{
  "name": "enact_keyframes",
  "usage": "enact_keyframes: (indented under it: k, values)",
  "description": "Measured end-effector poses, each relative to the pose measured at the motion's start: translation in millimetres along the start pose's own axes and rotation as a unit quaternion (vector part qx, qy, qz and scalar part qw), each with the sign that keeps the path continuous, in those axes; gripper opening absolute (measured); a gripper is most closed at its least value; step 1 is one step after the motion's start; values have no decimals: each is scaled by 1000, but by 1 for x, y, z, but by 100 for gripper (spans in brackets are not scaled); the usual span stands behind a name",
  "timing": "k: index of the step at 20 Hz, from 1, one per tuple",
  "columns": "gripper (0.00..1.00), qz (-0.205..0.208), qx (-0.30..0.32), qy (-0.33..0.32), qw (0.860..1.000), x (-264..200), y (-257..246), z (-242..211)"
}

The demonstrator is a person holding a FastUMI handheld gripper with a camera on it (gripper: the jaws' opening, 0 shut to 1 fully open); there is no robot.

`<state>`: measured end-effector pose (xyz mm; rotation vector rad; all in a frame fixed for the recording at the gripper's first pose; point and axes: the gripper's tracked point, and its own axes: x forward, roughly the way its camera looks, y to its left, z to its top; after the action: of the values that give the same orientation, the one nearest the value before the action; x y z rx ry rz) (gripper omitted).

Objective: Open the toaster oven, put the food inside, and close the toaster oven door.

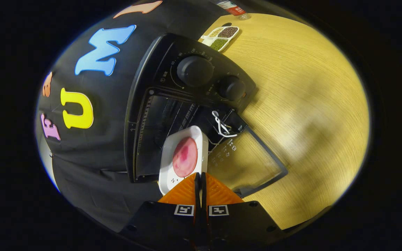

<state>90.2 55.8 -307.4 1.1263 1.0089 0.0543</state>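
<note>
A black toaster oven [173, 87] stands on the wooden table with its glass door [250, 164] folded down flat and its dark cavity [166, 125] exposed. Two round knobs [194, 70] sit on its control panel. My gripper [200, 177] is shut on the near rim of a white square plate [183, 157] that carries a round pink slice of food [185, 157]. The plate hangs just ahead of the fingers, over the door's hinge edge at the mouth of the cavity. A white wire loop [221, 126] lies at the door's hinge corner.
The wooden table [309, 104] stretches beyond the open door. A white divided dish of beans and seeds [222, 36] sits behind the oven, with a bottle [234, 8] farther back. The black cloth wall [92, 139] stands close beside the oven.
</note>
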Motion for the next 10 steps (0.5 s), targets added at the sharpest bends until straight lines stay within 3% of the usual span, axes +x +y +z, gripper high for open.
enact_keyframes:
  k: [10]
  values:
    - [2, 30, 38, -68, 997, 44, 20, 17]
